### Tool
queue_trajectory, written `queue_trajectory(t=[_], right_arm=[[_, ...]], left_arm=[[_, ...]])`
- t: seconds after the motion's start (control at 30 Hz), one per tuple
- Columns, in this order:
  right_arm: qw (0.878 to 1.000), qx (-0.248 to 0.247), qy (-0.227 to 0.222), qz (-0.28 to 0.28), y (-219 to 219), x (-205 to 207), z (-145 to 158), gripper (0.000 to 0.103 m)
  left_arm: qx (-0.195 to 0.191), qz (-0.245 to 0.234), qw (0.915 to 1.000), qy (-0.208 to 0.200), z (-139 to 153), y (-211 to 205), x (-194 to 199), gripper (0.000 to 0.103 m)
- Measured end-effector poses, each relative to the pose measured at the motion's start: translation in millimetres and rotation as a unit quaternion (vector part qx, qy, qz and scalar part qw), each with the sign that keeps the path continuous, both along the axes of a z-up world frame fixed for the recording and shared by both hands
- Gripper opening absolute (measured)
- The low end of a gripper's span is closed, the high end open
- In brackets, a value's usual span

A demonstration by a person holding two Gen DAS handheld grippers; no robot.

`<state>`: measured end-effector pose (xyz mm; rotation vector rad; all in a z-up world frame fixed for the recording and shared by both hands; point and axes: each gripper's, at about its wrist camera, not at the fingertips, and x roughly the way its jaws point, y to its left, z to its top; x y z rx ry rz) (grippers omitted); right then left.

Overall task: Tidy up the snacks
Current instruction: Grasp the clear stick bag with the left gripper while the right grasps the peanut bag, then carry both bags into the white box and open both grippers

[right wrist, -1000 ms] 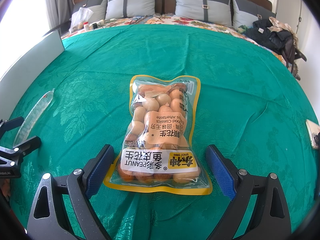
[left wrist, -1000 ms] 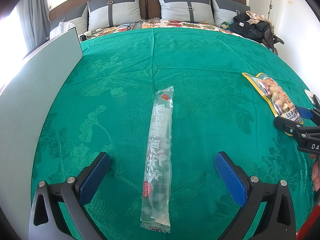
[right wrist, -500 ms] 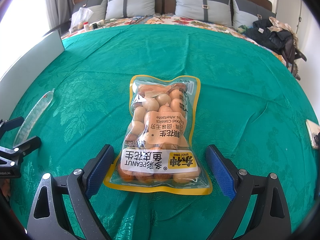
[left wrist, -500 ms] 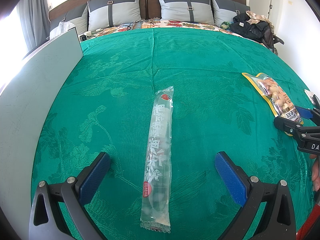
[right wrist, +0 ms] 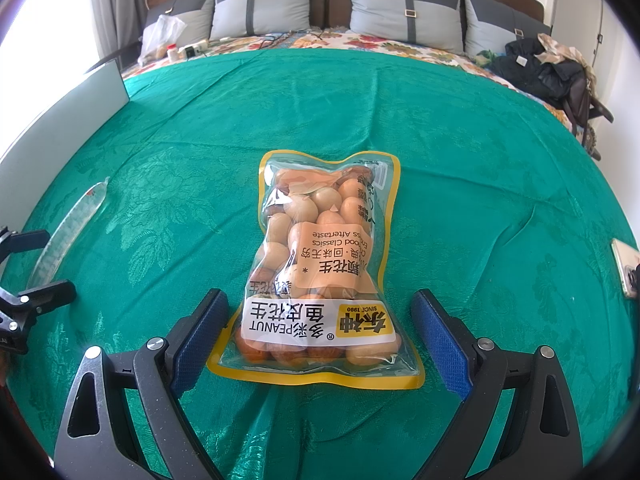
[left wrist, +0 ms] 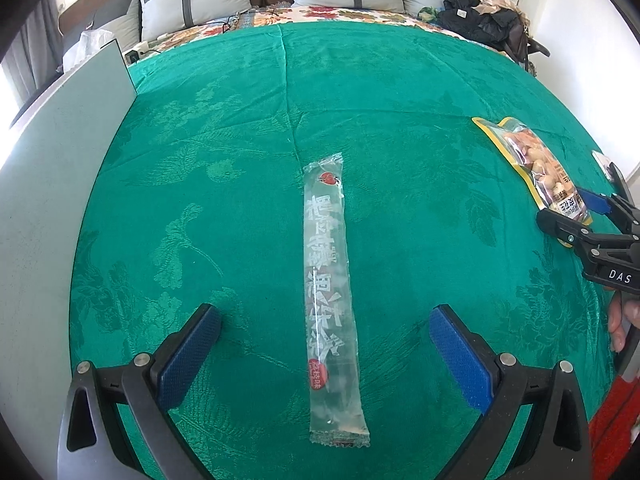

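A long clear snack tube with white lettering (left wrist: 330, 292) lies lengthwise on the green bedspread (left wrist: 360, 100). My left gripper (left wrist: 325, 354) is open and straddles the tube's near half without touching it. A yellow-edged bag of peanuts (right wrist: 322, 264) lies flat on the bedspread (right wrist: 480, 140). My right gripper (right wrist: 320, 332) is open, its fingers on either side of the bag's near end. The peanut bag also shows in the left wrist view (left wrist: 536, 170), with the right gripper (left wrist: 576, 220) at its near end. The tube shows at the left of the right wrist view (right wrist: 70, 232).
A grey-white board (left wrist: 48, 168) stands along the left edge of the bed. Grey pillows (right wrist: 260, 12) line the headboard. Dark clothes and a bag (right wrist: 536, 68) lie at the far right. A phone (right wrist: 626, 268) lies at the right edge.
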<state>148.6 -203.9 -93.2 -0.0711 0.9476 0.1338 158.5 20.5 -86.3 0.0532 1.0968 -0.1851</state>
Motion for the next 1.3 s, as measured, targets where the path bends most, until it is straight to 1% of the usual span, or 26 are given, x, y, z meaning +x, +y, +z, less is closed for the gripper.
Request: queue_trajectory(t=[0.07,0.13,0.17,0.2,0.23,0.27,0.3,0.33,0.43,0.5,0.57,0.63,0.67,0.7,0.77,0.83,0.87,0.93,1.0,1.03,1.1,1.13,1.2,1.3], right_arm=[[1.000,0.000,0.000,0.000,0.1,0.0,0.0,0.095],[1.000,0.001,0.000,-0.001,-0.3,0.1,0.2,0.095],[1.000,0.001,0.001,-0.002,-0.7,-0.5,-0.1,0.095],[1.000,0.003,0.002,0.001,-1.6,-0.6,-0.1,0.096],[1.000,0.002,0.013,0.008,-2.2,1.1,0.8,0.096],[0.999,0.001,0.036,0.021,-3.0,5.3,2.7,0.095],[0.998,0.003,0.063,0.028,-6.0,11.4,4.9,0.094],[0.996,0.009,0.082,0.021,-10.0,17.4,8.6,0.094],[0.993,0.024,0.114,-0.020,-19.9,37.5,21.5,0.094],[0.991,0.031,0.129,-0.032,-16.8,50.8,23.8,0.094],[0.991,0.023,0.130,-0.029,-6.4,58.6,21.8,0.093],[0.987,-0.003,0.159,-0.021,4.1,63.5,10.1,0.090],[0.986,-0.025,0.161,-0.026,7.2,62.6,8.6,0.072],[0.987,-0.024,0.154,-0.029,8.2,60.5,13.6,0.057],[0.984,0.005,0.170,-0.045,3.1,57.1,19.4,0.055],[0.986,0.035,0.155,-0.051,2.1,49.6,36.6,0.055],[0.987,0.052,0.146,-0.048,4.9,46.0,48.7,0.055],[0.986,0.100,0.129,-0.030,18.1,40.7,76.2,0.055],[0.984,0.139,0.111,0.004,46.5,39.9,107.9,0.055],[0.983,0.154,0.101,0.026,67.1,39.9,124.2,0.055],[0.976,0.186,0.085,0.078,120.5,40.0,153.2,0.056],[0.971,0.201,0.079,0.105,147.8,38.7,166.7,0.056],[0.958,0.227,0.071,0.158,202.6,30.7,187.9,0.056],[0.939,0.247,0.072,0.227,281.4,15.6,200.3,0.056]], left_arm=[[-0.015,0.010,0.9998,0.012,1.9,3.8,3.1,0.101],[-0.011,0.017,0.9997,0.016,4.2,3.0,5.8,0.093],[0.000,0.018,0.9997,0.016,5.3,1.1,6.5,0.083],[0.015,0.015,0.9997,0.012,6.4,-1.6,6.5,0.069],[0.025,0.007,0.9997,0.005,8.7,-4.6,5.6,0.061],[0.019,-0.003,0.9998,0.001,11.1,-6.5,3.7,0.035],[0.019,-0.009,0.9998,0.003,12.5,-6.9,3.9,0.019],[0.021,-0.008,0.9997,0.006,13.2,-6.4,3.3,0.019],[-0.010,0.004,0.9999,0.009,14.6,3.1,-2.6,0.018],[-0.031,0.017,0.9993,0.010,16.2,9.7,-10.2,0.018],[-0.053,0.027,0.9982,0.009,21.5,16.0,-19.6,0.018],[-0.073,0.034,0.9967,0.003,30.5,23.6,-30.6,0.018],[-0.082,0.037,0.9959,-0.002,36.8,27.7,-36.7,0.018],[-0.092,0.040,0.9949,-0.009,44.0,32.3,-42.5,0.018],[-0.114,0.048,0.9920,-0.023,60.3,42.6,-54.1,0.018],[-0.139,0.059,0.9877,-0.039,78.8,55.1,-64.7,0.018],[-0.154,0.066,0.9847,-0.049,89.3,63.4,-70.8,0.018],[-0.175,0.084,0.9783,-0.071,111.7,81.8,-80.8,0.018],[-0.182,0.105,0.9730,-0.095,134.8,105.7,-87.3,0.018],[-0.182,0.117,0.9706,-0.106,145.4,120.6,-89.7,0.018],[-0.180,0.147,0.9652,-0.120,162.2,155.2,-94.0,0.018],[-0.176,0.165,0.9623,-0.125,168.4,173.9,-96.4,0.018],[-0.157,0.208,0.9564,-0.132,175.1,215.2,-101.2,0.018],[-0.135,0.274,0.9448,-0.117,168.6,274.4,-109.9,0.018]])
